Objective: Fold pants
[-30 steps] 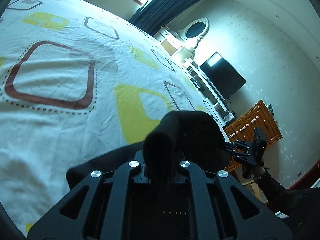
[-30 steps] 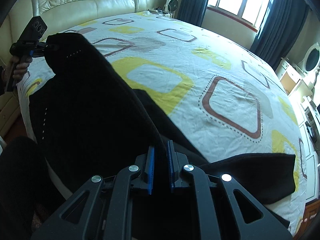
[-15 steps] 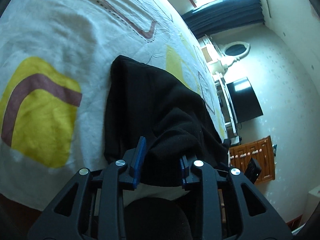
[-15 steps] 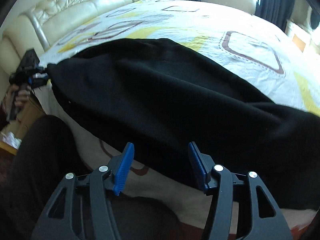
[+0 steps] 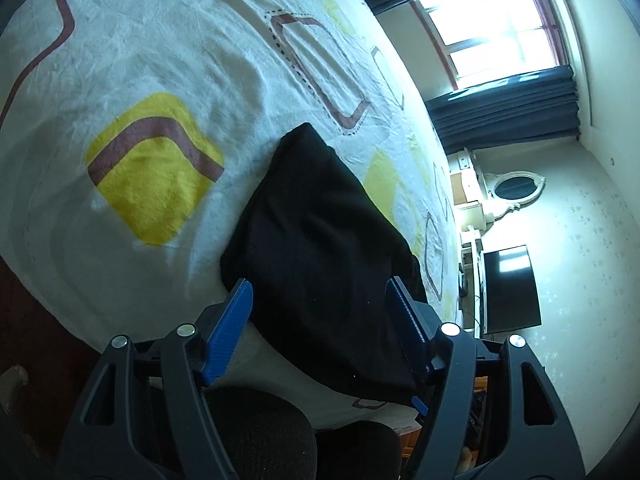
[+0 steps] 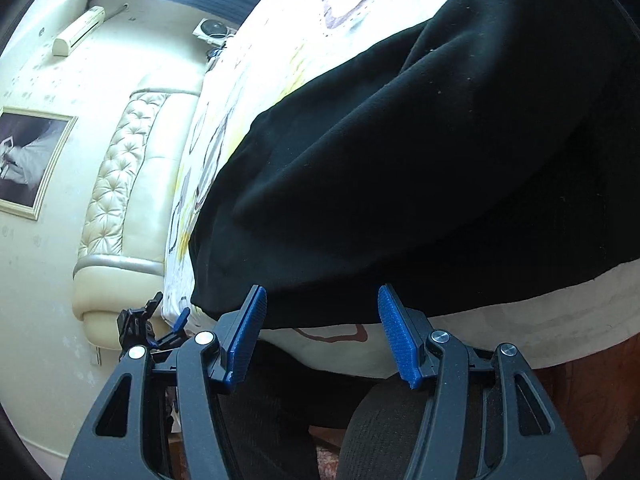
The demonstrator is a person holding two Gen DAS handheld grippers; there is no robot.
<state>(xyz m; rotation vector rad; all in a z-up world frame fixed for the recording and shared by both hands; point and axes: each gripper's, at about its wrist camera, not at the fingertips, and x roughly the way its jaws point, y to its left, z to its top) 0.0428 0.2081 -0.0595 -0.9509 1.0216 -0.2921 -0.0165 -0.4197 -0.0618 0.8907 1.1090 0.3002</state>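
- The pants [image 5: 320,248] are black and lie folded in a long heap on the bed [image 5: 160,60], along its near edge; in my right view the same pants [image 6: 420,168] fill most of the frame, with soft creases running across the top layer.
- The lower edge of the cloth hangs a little over the side of the mattress, with a strip of white sheet showing beneath it in my right view.
- My left gripper [image 5: 324,332] is released: its blue pads [image 5: 228,332] stand wide apart on either side of the near end of the pants, and whether they touch the cloth I cannot tell.
- My right gripper [image 6: 320,336] is also spread wide and grasps nothing; its blue pads [image 6: 396,336] sit just below the hanging edge of the pants, apart from it.
- In the right view I can also see the left gripper [image 6: 160,328] small, off by the corner of the bed.
- The bed sheet is white with yellow patches and brown rounded outlines.
- A cream tufted headboard [image 6: 116,184] stands at the far end, with a framed picture [image 6: 28,160] on the wall beside it.
- Farther off in the left view are a bright window [image 5: 500,24] with dark blue curtains [image 5: 508,112], an oval mirror [image 5: 516,190] and a dark television [image 5: 510,288].
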